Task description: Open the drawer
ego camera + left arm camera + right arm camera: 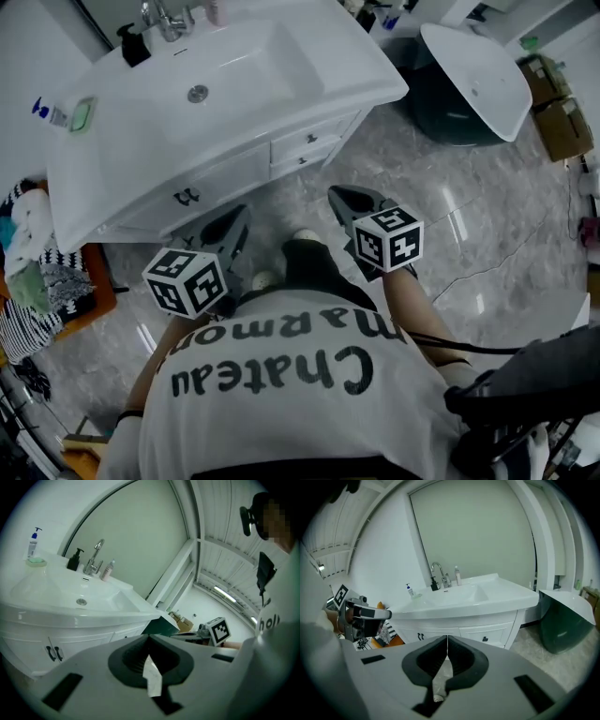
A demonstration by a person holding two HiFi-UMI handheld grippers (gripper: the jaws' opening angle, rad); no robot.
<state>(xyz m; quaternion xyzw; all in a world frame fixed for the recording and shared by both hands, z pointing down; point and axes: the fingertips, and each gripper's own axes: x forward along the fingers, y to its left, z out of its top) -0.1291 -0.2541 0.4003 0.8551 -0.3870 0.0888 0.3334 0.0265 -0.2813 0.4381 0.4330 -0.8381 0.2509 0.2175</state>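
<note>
While shut, drawer point(314, 139) under basin point(234, 80)

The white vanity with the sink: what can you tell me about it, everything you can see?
The vanity is glossy white, with a curved front and a one-piece top whose basin has a metal drain. A chrome faucet, a black pump dispenser and a blue-capped bottle stand on its rim. Below are two doors with dark handles and two small drawers, all shut. It stands on the marble-look floor.
</note>
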